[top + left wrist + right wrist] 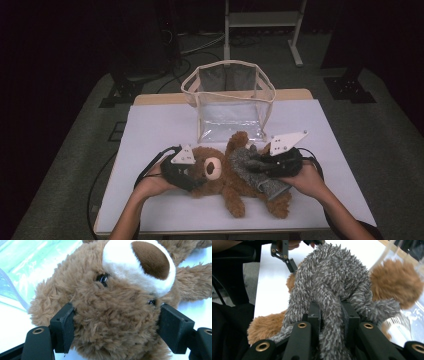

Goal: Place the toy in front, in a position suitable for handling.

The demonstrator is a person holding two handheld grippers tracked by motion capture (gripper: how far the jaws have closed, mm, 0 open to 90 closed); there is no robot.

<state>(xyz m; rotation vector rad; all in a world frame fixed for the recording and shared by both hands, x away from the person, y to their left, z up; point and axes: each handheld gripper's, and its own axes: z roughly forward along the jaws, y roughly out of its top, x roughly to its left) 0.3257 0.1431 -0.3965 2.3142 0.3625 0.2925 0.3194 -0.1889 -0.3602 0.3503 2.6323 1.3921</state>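
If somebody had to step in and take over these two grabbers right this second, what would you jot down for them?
Left gripper: jaws spread around the teddy bear's head, pads pressing into the fur at both sides.
Right gripper: shut on a fold of the grey fuzzy garment that is on the bear's body.
The bear lies on its back on the white table, head toward the left gripper. The clear bag stands open just behind it, with nothing visible inside.
Done: bear is held, garment is gripped.
Left: probably finishing with the garment; whether it is going on or coming off cannot be told. The bag may come after.

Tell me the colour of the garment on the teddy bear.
Mottled grey fuzzy garment, best in the right gripper view.
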